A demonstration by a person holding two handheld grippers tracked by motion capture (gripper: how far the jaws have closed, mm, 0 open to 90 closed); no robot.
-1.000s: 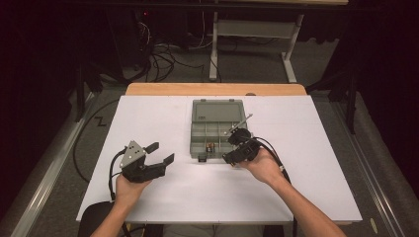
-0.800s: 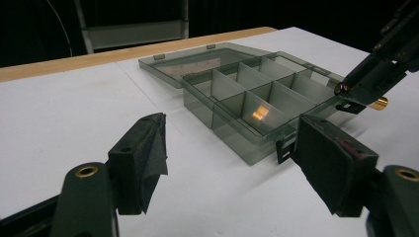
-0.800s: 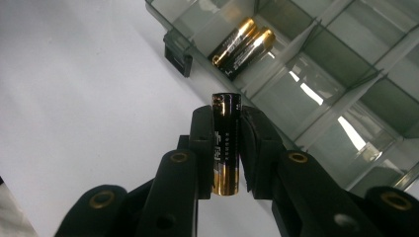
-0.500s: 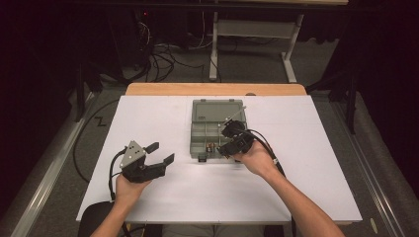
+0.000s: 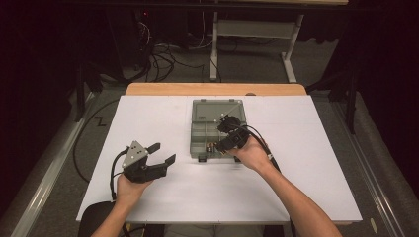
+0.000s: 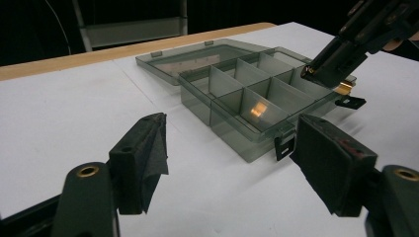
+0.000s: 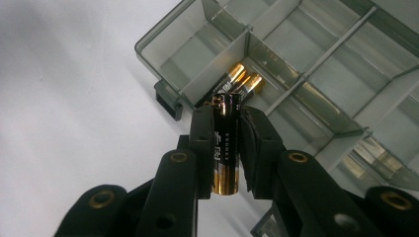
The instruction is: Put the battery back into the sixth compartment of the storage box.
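1. A smoky clear organizer box point(image 5: 205, 134) lies open on the white bench point(image 5: 148, 197), its lid point(image 5: 219, 109) folded flat on the far side and its tray split by dividers into compartments.
2. In the right gripper view, two black-and-gold batteries point(image 7: 236, 81) lie side by side in a compartment at a front corner of the tray, next to a black latch point(image 7: 168, 101); the nearby compartments look bare.
3. The right gripper point(image 7: 226, 129) is clamped on a third battery point(image 7: 226, 145), which stands lengthwise between the pads with its gold end toward the camera.
4. That held battery hangs just above the compartment with the two batteries, apart from them.
5. In the high view the right gripper point(image 5: 221, 136) sits over the tray's near right part.
6. The left gripper point(image 5: 162, 154) hovers over bare bench left of the box, its jaws wide apart with nothing between them.
7. The box's far compartments are cut off or blurred by reflections in the right gripper view, so their contents are probably none, but cannot be confirmed.
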